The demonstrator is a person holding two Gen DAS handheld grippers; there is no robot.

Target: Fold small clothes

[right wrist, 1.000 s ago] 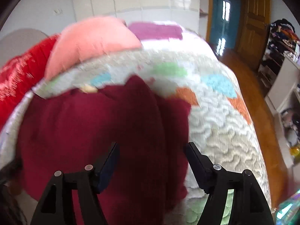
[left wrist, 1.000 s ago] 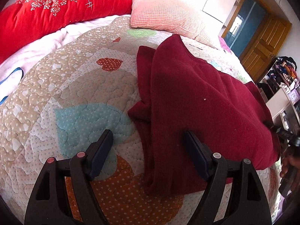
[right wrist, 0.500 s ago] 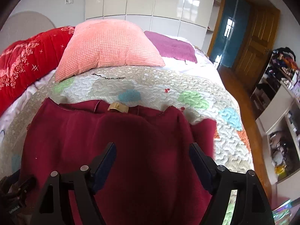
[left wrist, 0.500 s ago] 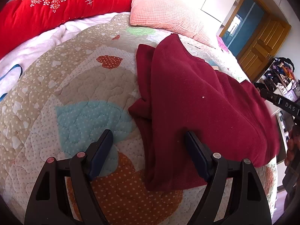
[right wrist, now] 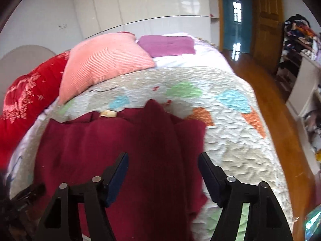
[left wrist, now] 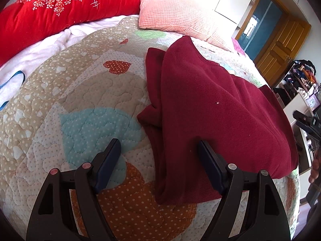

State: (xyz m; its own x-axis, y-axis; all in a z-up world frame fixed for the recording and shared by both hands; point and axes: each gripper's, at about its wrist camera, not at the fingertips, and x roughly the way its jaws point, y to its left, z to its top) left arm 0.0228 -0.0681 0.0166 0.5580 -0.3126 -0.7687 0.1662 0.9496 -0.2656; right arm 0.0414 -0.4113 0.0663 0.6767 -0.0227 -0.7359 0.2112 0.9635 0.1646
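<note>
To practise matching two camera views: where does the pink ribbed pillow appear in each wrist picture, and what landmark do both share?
Left wrist view: pink ribbed pillow at top centre, beyond the dark red garment.
Right wrist view: pillow upper left, beside the red quilt.
Shared landmark: the wooden door.

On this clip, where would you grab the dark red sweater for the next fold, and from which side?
Probably the sweater's near hem corner, beside the left tool. That edge lies flat and free on the quilt, and the open tool already straddles it, so come in low from the near side.
</note>
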